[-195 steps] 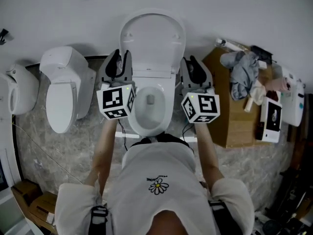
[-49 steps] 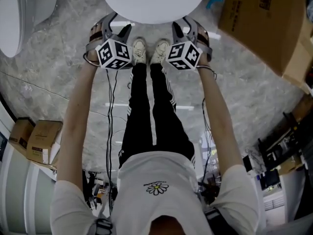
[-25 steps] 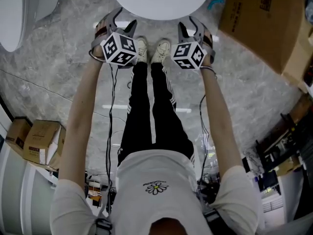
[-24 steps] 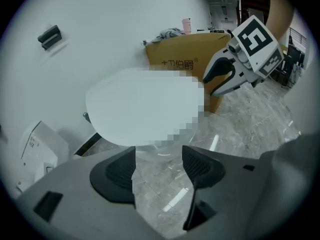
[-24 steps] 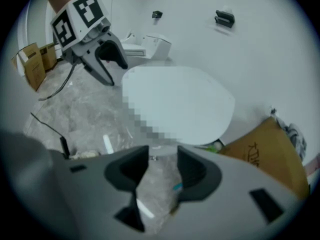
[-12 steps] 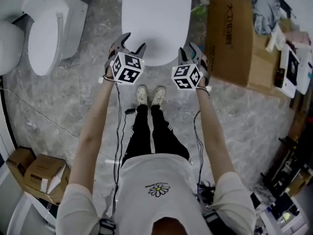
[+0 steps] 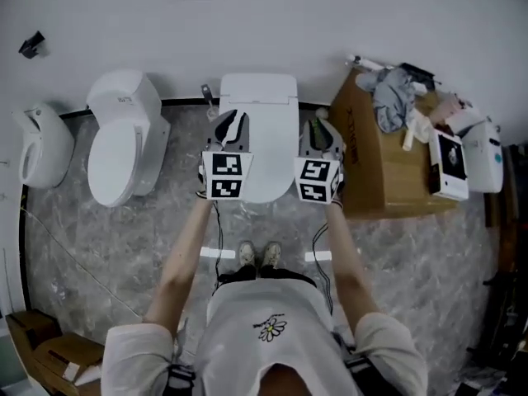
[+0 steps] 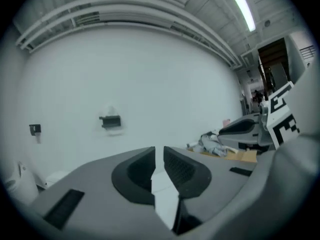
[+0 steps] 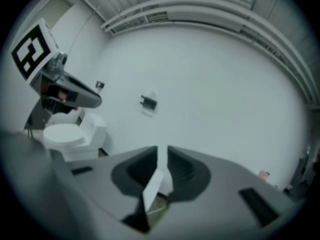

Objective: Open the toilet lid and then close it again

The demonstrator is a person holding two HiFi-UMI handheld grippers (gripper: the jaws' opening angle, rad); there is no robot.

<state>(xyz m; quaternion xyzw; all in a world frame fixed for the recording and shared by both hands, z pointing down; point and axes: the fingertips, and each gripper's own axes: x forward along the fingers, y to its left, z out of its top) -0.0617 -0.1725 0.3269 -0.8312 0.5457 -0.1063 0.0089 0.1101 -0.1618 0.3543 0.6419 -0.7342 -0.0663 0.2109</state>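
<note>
The white toilet (image 7: 262,139) stands against the wall with its lid down flat. Both grippers hang in the air above it, pointing nearly level at the wall. My left gripper (image 7: 231,124) is over the lid's left side, and my right gripper (image 7: 320,130) is just off its right edge. In the left gripper view the left gripper (image 8: 158,156) has its jaws closing to a narrow slit with nothing between them. The right gripper (image 9: 162,156) shows the same in the right gripper view: jaws closing, slit empty. Neither gripper touches the toilet.
A second white toilet (image 7: 124,143) and a white wall fixture (image 7: 37,147) stand to the left. On the right is a cardboard box (image 7: 375,180) with clothes (image 7: 396,93) and a white device (image 7: 483,159). Small cartons (image 7: 49,357) lie at bottom left.
The lid, upright several seconds ago, now lies down. Both grippers have risen from the lid's front edge to well above it, and their jaws have narrowed from wide open to a slit.
</note>
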